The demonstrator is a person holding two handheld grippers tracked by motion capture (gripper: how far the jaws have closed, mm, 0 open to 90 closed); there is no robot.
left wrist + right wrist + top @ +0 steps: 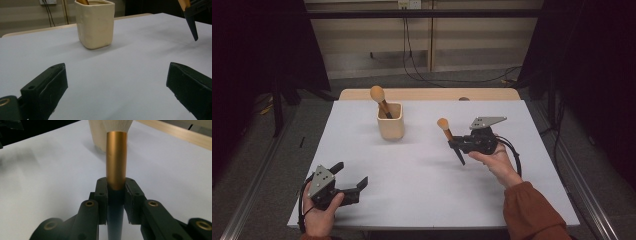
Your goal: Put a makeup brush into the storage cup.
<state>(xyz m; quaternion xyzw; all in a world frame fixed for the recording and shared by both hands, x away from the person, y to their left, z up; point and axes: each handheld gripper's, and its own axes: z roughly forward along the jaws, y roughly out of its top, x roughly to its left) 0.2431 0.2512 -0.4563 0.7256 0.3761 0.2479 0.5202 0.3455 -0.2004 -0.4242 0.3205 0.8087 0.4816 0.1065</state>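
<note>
Two jaws of the right gripper [460, 144] were clamped on a makeup brush [448, 135], pinching its dark handle just below the gold ferrule, the brush tilted and held above the white table [422, 185]. The left gripper [351, 181] rested near the front edge with jaws apart, holding nothing. To finish well, the brush should probably be carried over the cream cup [391, 122], handle tip lowered beside the brush [379, 98] already standing there. Its head was round, tan and soft-looking.
</note>
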